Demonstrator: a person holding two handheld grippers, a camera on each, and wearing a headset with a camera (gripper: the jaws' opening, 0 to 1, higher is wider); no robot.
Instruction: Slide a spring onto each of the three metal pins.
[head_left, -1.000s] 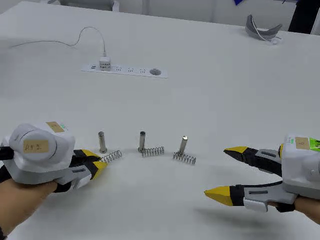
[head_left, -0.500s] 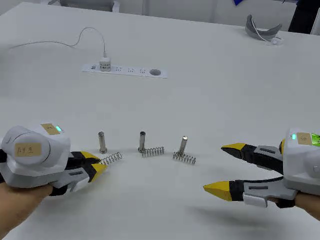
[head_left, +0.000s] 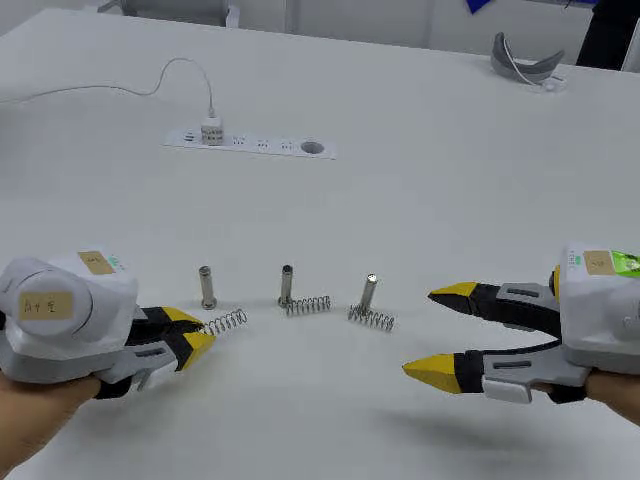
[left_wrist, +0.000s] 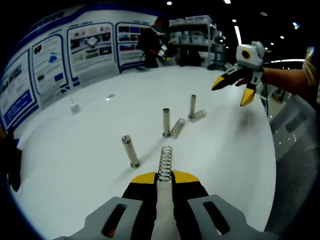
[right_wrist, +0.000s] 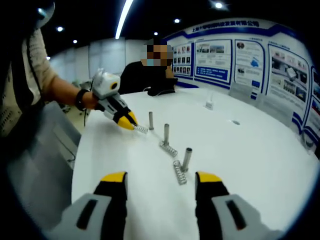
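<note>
Three metal pins stand upright in a row on the white table: left pin (head_left: 207, 287), middle pin (head_left: 287, 285), right pin (head_left: 370, 293). A spring lies by each: left spring (head_left: 226, 321), middle spring (head_left: 308, 304), right spring (head_left: 371, 318). My left gripper (head_left: 196, 336) is shut on the near end of the left spring (left_wrist: 165, 160), which lies flat beside the left pin (left_wrist: 130, 151). My right gripper (head_left: 440, 330) stands open to the right of the right pin, holding nothing. The right spring (right_wrist: 178, 172) lies just ahead of the right gripper (right_wrist: 161, 179).
A white power strip (head_left: 250, 140) with a plugged charger (head_left: 211, 128) and cable lies farther back. A grey curved object (head_left: 525, 60) sits at the far right edge. A person (right_wrist: 150, 75) sits across the table.
My right gripper has drifted a little left toward the right pin, still open. My left gripper has barely shifted and keeps the spring's end. Pins and springs have stayed put.
</note>
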